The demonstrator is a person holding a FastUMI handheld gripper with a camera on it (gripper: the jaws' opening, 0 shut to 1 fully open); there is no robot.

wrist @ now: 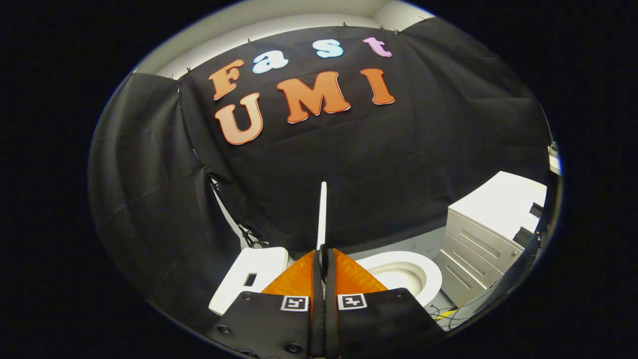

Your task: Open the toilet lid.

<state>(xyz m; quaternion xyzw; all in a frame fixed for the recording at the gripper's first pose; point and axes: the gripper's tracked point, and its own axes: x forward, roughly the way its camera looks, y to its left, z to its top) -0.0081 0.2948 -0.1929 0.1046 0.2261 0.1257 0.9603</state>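
Gripper (323, 259) clamped with both orange fingers (294, 279) on the edge of the toilet lid (322, 209), lid raised edge-on straight ahead, tank (249, 281) just left, open toilet bowl (406, 274) just right, white drawer cabinet (491, 234) beyond it.

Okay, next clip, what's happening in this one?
A handheld gripper is lifting a toilet lid. Its fingers are closed on the lid's edge, and the lid stands raised, seen edge-on as a thin white strip rising ahead of the fingers. The open seat and bowl lie to one side of the lid, the white tank to the other. A white drawer cabinet stands beyond the bowl.
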